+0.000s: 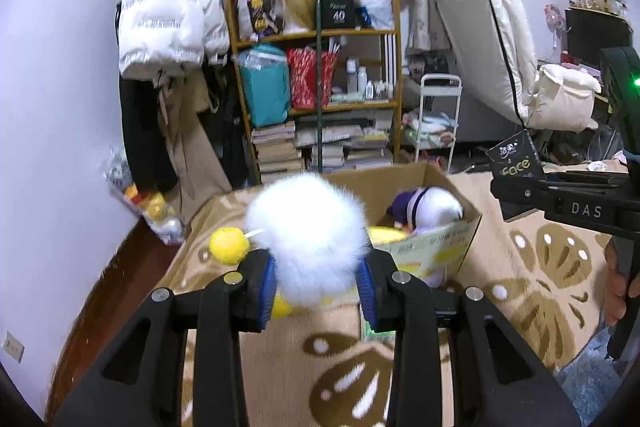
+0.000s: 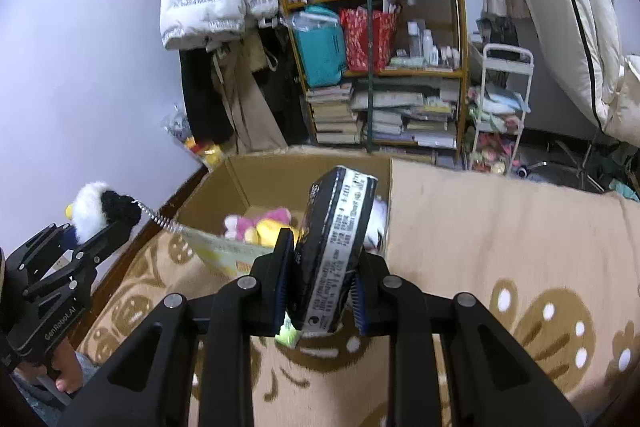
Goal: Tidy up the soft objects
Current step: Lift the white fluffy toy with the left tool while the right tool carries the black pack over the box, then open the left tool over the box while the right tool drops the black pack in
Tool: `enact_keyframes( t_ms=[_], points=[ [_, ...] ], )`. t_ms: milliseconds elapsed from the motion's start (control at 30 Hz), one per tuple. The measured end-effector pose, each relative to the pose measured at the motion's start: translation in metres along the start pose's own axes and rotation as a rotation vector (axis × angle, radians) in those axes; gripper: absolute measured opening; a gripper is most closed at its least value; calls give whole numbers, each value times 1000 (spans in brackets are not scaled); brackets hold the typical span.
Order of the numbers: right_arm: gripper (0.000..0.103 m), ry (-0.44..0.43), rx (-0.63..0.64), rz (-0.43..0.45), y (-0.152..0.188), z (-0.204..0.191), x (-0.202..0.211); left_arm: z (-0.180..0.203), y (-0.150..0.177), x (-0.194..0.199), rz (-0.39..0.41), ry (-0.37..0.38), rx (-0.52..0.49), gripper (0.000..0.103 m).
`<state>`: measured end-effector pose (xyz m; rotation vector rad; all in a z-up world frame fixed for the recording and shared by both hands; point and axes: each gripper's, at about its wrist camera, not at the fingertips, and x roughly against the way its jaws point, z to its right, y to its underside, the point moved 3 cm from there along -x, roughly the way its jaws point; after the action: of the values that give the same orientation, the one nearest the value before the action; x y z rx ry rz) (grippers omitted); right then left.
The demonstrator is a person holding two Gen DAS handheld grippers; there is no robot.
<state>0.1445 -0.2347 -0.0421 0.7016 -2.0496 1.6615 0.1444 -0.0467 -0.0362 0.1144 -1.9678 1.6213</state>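
Observation:
My left gripper (image 1: 316, 285) is shut on a fluffy white plush ball (image 1: 308, 235) with a yellow pom-pom (image 1: 229, 246), held just before the open cardboard box (image 1: 436, 247). In the right wrist view the same plush (image 2: 96, 211) shows white and black with a coiled cord. My right gripper (image 2: 320, 287) is shut on a black tissue pack (image 2: 338, 247), held above the box's near edge (image 2: 208, 239); the pack also shows at the right of the left wrist view (image 1: 516, 157). Inside the box lie a purple-and-white plush (image 1: 424, 207), and pink (image 2: 256, 221) and yellow (image 2: 272, 229) plush toys.
The box sits on a tan patterned rug (image 2: 500, 247). Behind it stand a wooden bookshelf (image 1: 316, 83) stacked with books and bags, hanging coats (image 1: 168, 11), a white cart (image 1: 438, 119) and a leaning mattress (image 1: 484, 27). A bag of toys (image 1: 152, 207) lies by the left wall.

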Motion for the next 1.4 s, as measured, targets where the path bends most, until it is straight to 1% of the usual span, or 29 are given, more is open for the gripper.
enact_keyframes(
  t_ms=[133, 300, 467, 533, 600, 700, 833, 967, 1233, 1267, 1300, 1400],
  points=[
    [27, -12, -1, 25, -6, 0, -1, 3, -7, -6, 27, 1, -12, 33],
    [27, -15, 7, 56, -18, 3, -10, 7, -25, -16, 65, 8, -24, 33],
    [27, -26, -6, 57, -29, 4, -27, 5, -37, -29, 83, 4, -22, 34],
    [27, -27, -11, 51, -32, 5, -36, 2, -37, -39, 66, 5, -4, 34],
    [27, -41, -16, 44, -34, 5, -45, -4, -36, -48, 34, 24, 37, 34],
    [27, -45, -3, 30, -34, 3, -58, -7, -33, -61, -9, 80, 68, 34],
    [28, -62, -3, 17, -28, 3, -71, -7, -27, -73, -16, 55, 58, 34],
    [28, -80, -17, -7, -22, 6, -84, -6, -19, -86, -42, 58, 74, 35],
    [29, -99, -40, -48, -8, 11, -99, -2, -7, -100, -87, 73, 70, 36],
    [29, -99, -42, -50, -7, 12, -100, -2, -7, -101, -91, 75, 70, 42],
    [29, -99, -44, -52, -8, 12, -101, -2, -6, -101, -90, 74, 71, 54],
    [30, -110, -56, -53, -8, 13, -100, -2, -5, -99, -66, 60, 72, 64]
  ],
)
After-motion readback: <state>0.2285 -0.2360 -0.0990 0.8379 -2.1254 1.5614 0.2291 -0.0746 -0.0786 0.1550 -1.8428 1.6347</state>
